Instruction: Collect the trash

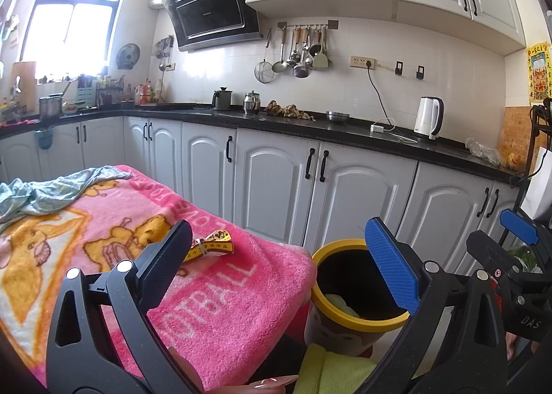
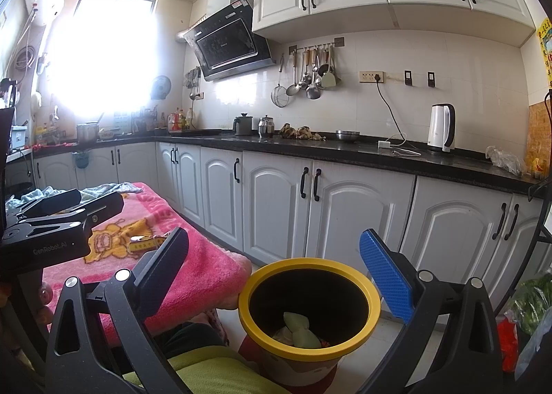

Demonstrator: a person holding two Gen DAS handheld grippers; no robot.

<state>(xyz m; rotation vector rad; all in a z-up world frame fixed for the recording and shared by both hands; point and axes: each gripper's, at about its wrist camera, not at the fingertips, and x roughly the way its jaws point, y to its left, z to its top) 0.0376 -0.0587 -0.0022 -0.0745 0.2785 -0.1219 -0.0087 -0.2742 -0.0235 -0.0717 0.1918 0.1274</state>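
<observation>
A small yellow-and-white wrapper [image 1: 210, 245] [image 2: 145, 244] lies on the pink blanket [image 1: 224, 307] near its right end. My left gripper [image 1: 279, 263] is open, and its black finger [image 1: 165, 256] sits just left of the wrapper without touching it. A yellow-rimmed trash bin [image 1: 331, 245] [image 2: 244, 307] stands on the floor against the blanket's right edge, with pale green crumpled trash [image 2: 296, 325] inside. My right gripper [image 2: 276, 269] hangs open and empty above the bin's mouth. The left gripper [image 2: 69, 207] also shows over the blanket in the right wrist view.
A blue-green cloth [image 1: 41, 190] lies crumpled at the blanket's far left. White base cabinets [image 1: 276, 187] and a black counter with a white kettle [image 1: 427, 118] run behind. A bag of greens [image 2: 531, 301] lies on the floor to the right. A person's lime-green clothing [image 1: 327, 370] is at the bottom.
</observation>
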